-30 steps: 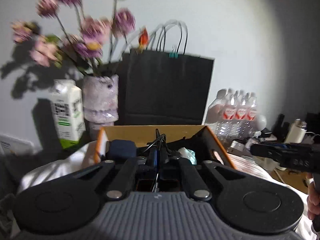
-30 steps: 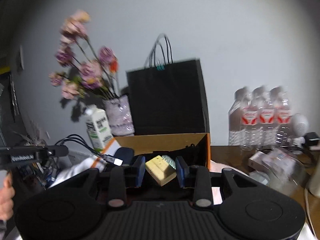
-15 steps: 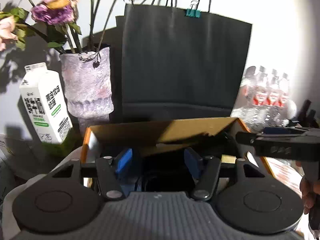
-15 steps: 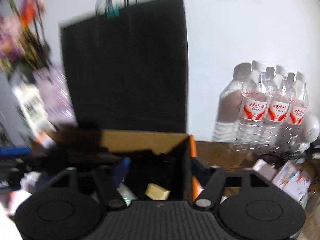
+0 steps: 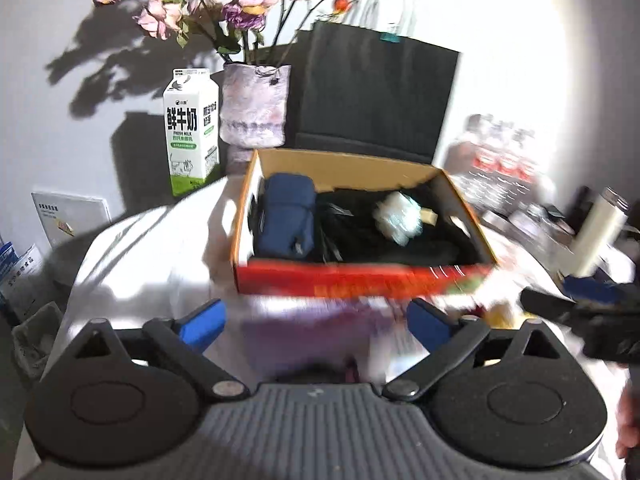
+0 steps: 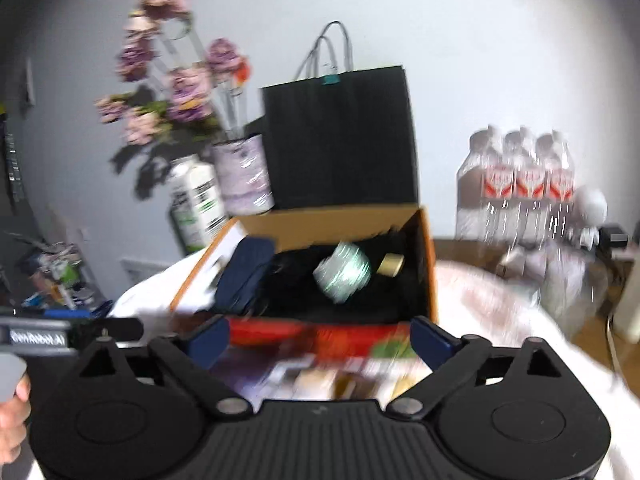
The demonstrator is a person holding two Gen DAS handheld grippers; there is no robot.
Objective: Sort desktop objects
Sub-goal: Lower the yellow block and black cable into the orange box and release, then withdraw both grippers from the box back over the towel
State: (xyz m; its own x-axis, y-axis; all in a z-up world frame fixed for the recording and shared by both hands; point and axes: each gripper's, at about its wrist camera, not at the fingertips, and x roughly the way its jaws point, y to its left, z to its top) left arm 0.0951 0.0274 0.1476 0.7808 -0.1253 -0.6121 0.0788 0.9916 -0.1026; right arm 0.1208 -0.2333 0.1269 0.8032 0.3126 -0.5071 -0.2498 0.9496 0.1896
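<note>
Your left claw [image 5: 316, 322] and right claw [image 6: 320, 338] both gape wide with nothing between the fingers. At 12 o'clock from each sits the orange box [image 5: 360, 280], holding a blue pouch [image 5: 286, 216], a pale wrapped bundle [image 5: 400, 218] and a small yellow block [image 6: 390, 265].

An open cardboard box [image 5: 362, 276] with orange rims and a red front wall sits on white cloth. Inside, at 9 o'clock, a navy zipped pouch [image 5: 285, 216] lies lengthwise against the left wall. Black fabric [image 5: 384, 236] fills the middle. On it, toward 2 o'clock, rests a crinkled pale teal packet [image 5: 398, 218], with a small tan block [image 5: 427, 216] touching its right side.
</note>
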